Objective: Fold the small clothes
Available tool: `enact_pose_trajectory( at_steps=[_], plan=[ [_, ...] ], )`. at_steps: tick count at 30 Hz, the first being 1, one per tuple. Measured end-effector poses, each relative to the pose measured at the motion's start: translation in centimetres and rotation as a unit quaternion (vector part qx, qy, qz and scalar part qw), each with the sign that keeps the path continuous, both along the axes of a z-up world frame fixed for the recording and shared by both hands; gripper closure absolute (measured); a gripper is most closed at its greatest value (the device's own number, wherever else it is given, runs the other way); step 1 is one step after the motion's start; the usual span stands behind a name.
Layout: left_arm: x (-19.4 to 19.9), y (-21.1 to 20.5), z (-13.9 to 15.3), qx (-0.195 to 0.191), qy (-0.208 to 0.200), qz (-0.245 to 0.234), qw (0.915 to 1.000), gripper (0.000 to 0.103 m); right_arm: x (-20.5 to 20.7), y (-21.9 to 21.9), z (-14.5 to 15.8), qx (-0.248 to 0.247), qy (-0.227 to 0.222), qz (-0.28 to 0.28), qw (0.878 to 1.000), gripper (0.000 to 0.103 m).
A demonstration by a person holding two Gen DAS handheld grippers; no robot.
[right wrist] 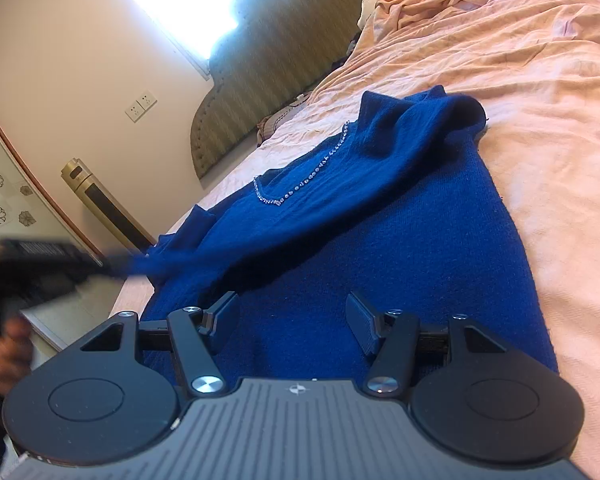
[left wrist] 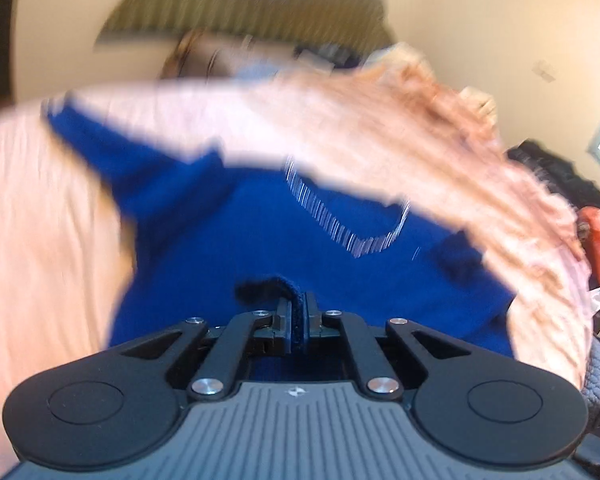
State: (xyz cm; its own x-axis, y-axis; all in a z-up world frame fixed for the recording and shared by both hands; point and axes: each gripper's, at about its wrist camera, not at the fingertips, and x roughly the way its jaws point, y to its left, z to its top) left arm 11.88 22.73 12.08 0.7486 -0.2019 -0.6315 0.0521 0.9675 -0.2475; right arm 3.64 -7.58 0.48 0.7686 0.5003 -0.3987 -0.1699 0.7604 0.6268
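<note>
Blue knit sweater [right wrist: 380, 216], rhinestone neckline [right wrist: 308, 178], on pink bedsheet [right wrist: 540, 80]. Left gripper [left wrist: 298, 316]: clamped on sweater fabric. Right gripper [right wrist: 292, 320]: spread wide, empty.

Bare pink sheet [right wrist: 548, 92] beside sweater [right wrist: 380, 240]

blue knit sweater [right wrist: 340, 216] | rhinestone-trimmed neckline [right wrist: 300, 190] | spread on pink bed sheet [right wrist: 540, 80], partly rumpled | one sleeve lifted off to the side, pulled taut
</note>
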Motion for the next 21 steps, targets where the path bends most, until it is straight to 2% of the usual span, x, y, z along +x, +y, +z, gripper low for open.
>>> enact_pose_trajectory(
  at_steps=[3,5,7,10,14,17,19,21],
  plan=[
    [-1.3,1.7,3.7,0.008,-0.061,0.003,0.9981,0.098,0.0,0.0,0.0,0.002,0.0,-0.001,1.0,0.039],
    [-1.9,3.4,5.0,0.011,-0.077,0.014,0.9969,0.098,0.0,0.0,0.0,0.004,0.001,0.0,1.0,0.039],
    [-2.1,4.7,4.4,0.03,-0.066,0.019,0.9972,0.098,0.0,0.1,0.0,0.005,0.0,0.0,1.0,0.038],
    [-1.8,5.7,0.8,0.057,-0.014,0.032,0.9977,0.098,-0.1,0.1,0.0,0.002,0.0,0.001,1.0,0.038],
    [-1.8,6.7,-2.9,0.079,0.021,0.048,0.9955,0.098,0.0,0.4,0.3,-0.009,0.001,0.006,1.0,0.036],
    [-1.9,7.3,-3.8,0.094,0.034,0.049,0.9938,0.094,0.5,0.7,1.9,-0.035,0.001,0.015,0.999,0.035],
    [-2.3,8.0,-3.8,0.118,0.039,0.06,0.9904,0.089,1.1,0.8,3.8,-0.048,-0.026,0.018,0.998,0.034],
    [-3.3,9.0,-3.3,0.141,0.029,0.082,0.9862,0.079,2.7,1.1,5.8,-0.072,-0.047,0.02,0.996,0.032]
  ],
)
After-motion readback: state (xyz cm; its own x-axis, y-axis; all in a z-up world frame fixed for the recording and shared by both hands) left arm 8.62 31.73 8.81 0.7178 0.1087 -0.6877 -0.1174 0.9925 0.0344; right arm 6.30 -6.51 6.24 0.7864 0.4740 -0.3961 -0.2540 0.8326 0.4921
